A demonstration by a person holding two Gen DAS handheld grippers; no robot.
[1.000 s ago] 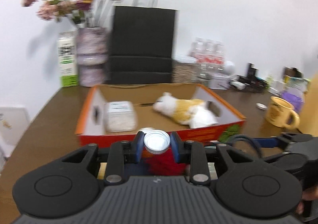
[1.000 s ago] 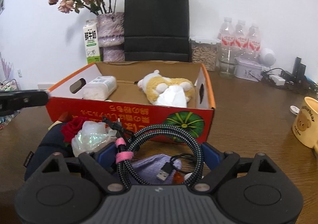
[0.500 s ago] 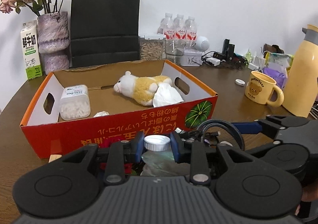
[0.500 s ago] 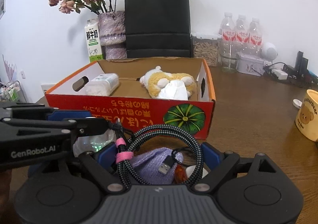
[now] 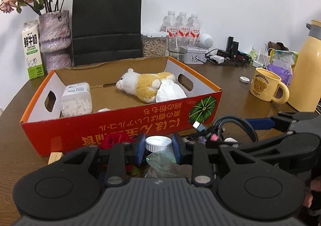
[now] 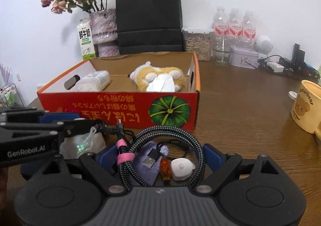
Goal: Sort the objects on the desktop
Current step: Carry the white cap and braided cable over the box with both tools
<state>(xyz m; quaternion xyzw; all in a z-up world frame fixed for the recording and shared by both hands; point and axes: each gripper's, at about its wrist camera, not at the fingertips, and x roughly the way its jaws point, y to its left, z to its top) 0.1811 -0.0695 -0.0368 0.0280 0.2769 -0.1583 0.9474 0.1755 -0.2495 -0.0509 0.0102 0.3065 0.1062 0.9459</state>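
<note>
Left claw [image 5: 158, 145] grips a white bottle cap [image 5: 158, 143]. Right claw [image 6: 160, 155] clamps a coiled braided cable [image 6: 166, 145], near the counter's [image 6: 250, 125] front edge.

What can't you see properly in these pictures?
- Left wrist view: the body under the white ribbed screw cap is hidden by the left gripper.
- Right wrist view: the coiled braided charging cable partly disappears behind the right gripper.
- Right wrist view: the yellow bear mug is cut off by the edge.
</note>
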